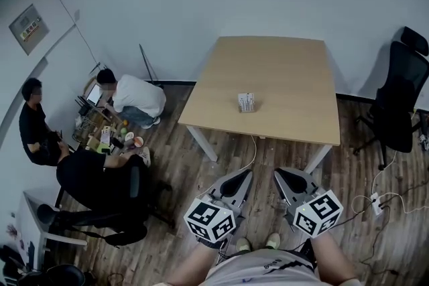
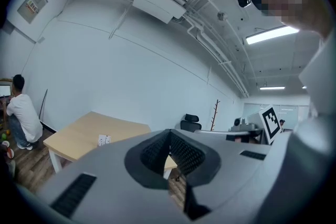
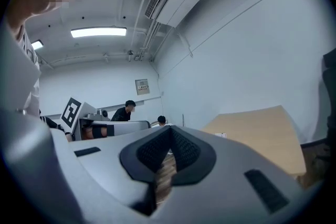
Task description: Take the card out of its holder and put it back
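Left gripper (image 1: 244, 175) and right gripper (image 1: 280, 175) side by side above the wooden floor (image 1: 194, 174), jaws of each closed together with nothing between, and card holder (image 1: 246, 102) upright on the worktop (image 1: 281, 70), well ahead of both pairs of jaws, touched by neither.

Bright ceiling strip light (image 3: 98, 32), fisheye edges, dark corners
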Demonstrator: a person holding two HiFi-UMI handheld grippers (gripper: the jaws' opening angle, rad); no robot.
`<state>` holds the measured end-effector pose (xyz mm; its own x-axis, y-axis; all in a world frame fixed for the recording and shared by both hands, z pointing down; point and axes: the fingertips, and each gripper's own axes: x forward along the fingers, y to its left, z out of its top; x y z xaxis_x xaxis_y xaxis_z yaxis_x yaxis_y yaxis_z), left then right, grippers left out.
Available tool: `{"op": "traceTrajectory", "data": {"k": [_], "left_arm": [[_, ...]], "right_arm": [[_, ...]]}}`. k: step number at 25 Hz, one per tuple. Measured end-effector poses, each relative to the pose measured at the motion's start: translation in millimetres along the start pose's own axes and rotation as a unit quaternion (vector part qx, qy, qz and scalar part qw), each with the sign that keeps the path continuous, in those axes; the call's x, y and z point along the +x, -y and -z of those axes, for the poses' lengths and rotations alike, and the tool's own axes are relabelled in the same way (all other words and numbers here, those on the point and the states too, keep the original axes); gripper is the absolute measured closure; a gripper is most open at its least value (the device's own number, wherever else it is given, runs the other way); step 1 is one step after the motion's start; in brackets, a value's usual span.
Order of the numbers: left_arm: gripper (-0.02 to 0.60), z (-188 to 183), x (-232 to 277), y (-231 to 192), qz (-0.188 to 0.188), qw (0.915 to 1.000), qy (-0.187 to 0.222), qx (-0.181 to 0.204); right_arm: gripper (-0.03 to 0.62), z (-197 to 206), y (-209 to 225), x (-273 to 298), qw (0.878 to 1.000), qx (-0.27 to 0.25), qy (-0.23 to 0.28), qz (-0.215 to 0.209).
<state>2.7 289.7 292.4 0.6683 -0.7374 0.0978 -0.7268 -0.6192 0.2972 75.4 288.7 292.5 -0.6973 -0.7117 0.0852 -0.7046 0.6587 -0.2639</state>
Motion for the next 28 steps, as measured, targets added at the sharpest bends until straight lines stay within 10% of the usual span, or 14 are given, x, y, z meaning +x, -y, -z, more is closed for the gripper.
{"op": "traceTrajectory", "data": {"k": [28], "left_arm": [[0.569, 0.7, 67.5, -36.3, -0.041, 0.9992, 0.004, 0.004]], "right_arm": [[0.582, -1.7, 62.2, 35.0, 0.999, 0.02, -0.004, -0.044]]}}
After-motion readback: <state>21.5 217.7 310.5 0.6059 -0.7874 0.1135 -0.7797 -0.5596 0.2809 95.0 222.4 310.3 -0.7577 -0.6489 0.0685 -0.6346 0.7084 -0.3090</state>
